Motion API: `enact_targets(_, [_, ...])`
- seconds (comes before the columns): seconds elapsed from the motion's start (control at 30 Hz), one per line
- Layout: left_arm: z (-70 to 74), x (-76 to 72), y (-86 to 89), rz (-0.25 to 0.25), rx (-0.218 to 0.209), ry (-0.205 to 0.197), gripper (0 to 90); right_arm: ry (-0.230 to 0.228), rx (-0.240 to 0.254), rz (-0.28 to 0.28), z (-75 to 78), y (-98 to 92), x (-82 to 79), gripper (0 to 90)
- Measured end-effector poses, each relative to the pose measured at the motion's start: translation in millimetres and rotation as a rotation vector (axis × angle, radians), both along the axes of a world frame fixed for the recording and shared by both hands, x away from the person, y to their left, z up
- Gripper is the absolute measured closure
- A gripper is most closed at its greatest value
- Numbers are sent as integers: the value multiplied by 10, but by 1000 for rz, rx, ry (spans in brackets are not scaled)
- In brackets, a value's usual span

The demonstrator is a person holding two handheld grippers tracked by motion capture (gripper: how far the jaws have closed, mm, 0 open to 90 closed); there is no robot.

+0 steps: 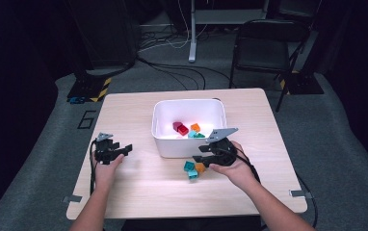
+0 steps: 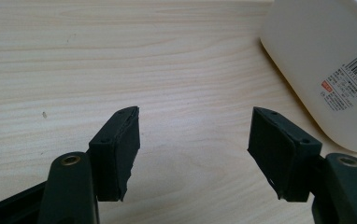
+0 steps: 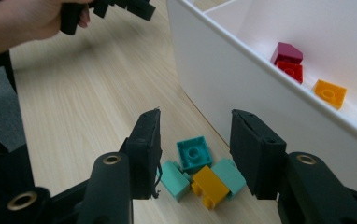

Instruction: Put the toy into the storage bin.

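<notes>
Right gripper view: right tongs apart above bricks | left tongs apart

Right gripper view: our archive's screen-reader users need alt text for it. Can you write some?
The right hand-held gripper, jaws open, hangs above a cluster of blocks on the wooden table: three teal blocks and a yellow block, beside the white bin. Inside the bin lie dark red, red and orange blocks; the left hand-held gripper shows farther off.
</notes>
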State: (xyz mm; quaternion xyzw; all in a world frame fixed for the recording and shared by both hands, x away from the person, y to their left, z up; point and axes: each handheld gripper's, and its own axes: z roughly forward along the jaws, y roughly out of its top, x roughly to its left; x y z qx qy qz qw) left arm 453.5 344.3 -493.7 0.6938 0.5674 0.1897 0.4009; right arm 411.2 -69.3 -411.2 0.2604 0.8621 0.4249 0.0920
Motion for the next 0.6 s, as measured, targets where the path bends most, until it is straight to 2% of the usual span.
enact_targets(0.1, [-1,0,-3,0,-1,1,335,1,-21,-2,-118,-1,-8,529])
enact_targets(0.33, [0,-1,-5,-1,1,1,336,28,-18,-11,-366,13,-15,528])
enact_targets(0.6, [1,-1,-1,-1,0,3,336,53,-29,-9,-538,64,-11,509])
